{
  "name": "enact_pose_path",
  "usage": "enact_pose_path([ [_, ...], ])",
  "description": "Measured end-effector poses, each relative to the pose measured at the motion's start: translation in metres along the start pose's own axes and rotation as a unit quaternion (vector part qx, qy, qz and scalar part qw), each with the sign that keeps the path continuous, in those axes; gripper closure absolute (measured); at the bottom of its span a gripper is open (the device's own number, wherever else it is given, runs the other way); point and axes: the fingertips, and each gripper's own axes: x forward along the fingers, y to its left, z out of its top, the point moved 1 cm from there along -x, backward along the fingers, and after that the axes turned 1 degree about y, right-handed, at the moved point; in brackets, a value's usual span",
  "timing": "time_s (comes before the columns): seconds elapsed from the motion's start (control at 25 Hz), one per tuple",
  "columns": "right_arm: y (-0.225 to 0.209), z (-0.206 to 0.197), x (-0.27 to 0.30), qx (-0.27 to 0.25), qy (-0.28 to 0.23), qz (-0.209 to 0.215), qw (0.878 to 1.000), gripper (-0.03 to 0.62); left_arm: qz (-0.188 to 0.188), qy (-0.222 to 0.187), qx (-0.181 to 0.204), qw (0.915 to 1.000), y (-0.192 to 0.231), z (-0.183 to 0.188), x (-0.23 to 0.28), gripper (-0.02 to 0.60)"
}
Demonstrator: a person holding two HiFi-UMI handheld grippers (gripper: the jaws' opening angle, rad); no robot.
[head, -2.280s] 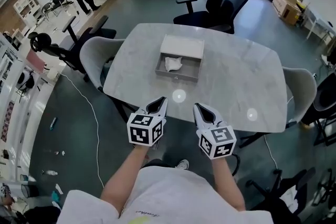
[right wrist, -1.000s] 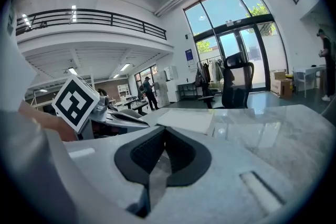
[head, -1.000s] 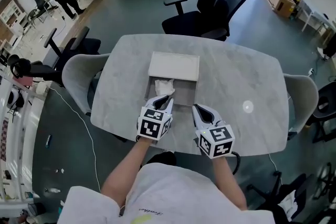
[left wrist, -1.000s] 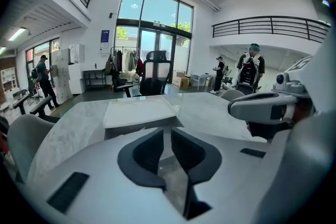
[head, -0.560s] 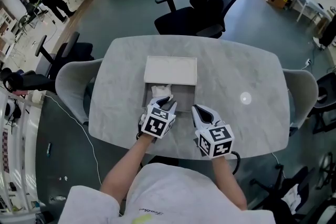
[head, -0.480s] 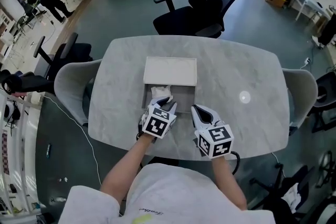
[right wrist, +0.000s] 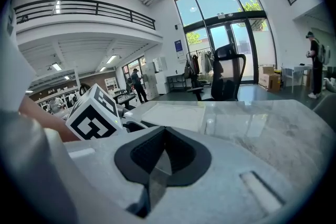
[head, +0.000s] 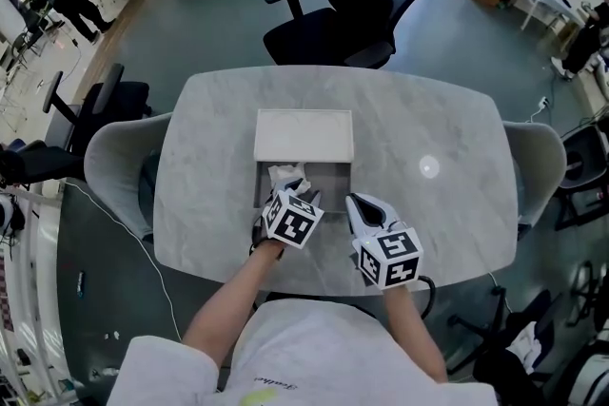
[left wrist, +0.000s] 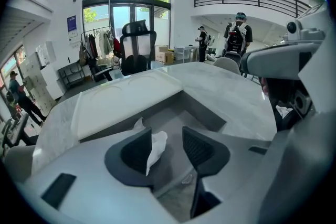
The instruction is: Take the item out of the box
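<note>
A shallow grey box (head: 335, 178) lies open on the marble table, its white lid (head: 304, 135) resting over the far half. A crumpled white item (head: 284, 176) sits in the box's left part. My left gripper (head: 302, 196) reaches over the box's near edge, its jaws opening. In the left gripper view the white item (left wrist: 156, 146) shows just past the left jaw, with neither pad of the left gripper (left wrist: 167, 137) pressing on it. My right gripper (head: 354, 202) hovers at the box's near right corner, and in its own view the right gripper (right wrist: 164, 150) is shut on nothing.
The table (head: 428, 204) has grey chairs at its left (head: 114, 171) and right (head: 538, 157) ends and a black office chair (head: 352, 14) beyond the far edge. A bright ceiling-light reflection (head: 427, 167) lies right of the box. A person stands far off at upper left.
My left gripper has moved forward from the table's near edge to the box's front, close to the white item, and its jaws have parted. The right gripper has kept its place.
</note>
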Motion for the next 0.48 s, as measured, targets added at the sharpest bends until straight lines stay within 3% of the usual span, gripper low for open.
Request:
enact_pose_path([
  [0.48,-0.02,0.004,0.001,0.002,0.001,0.013,1.0,0.591,0.054,0.055,0.028,0.9966,0.011,-0.012,0.023,0.419],
])
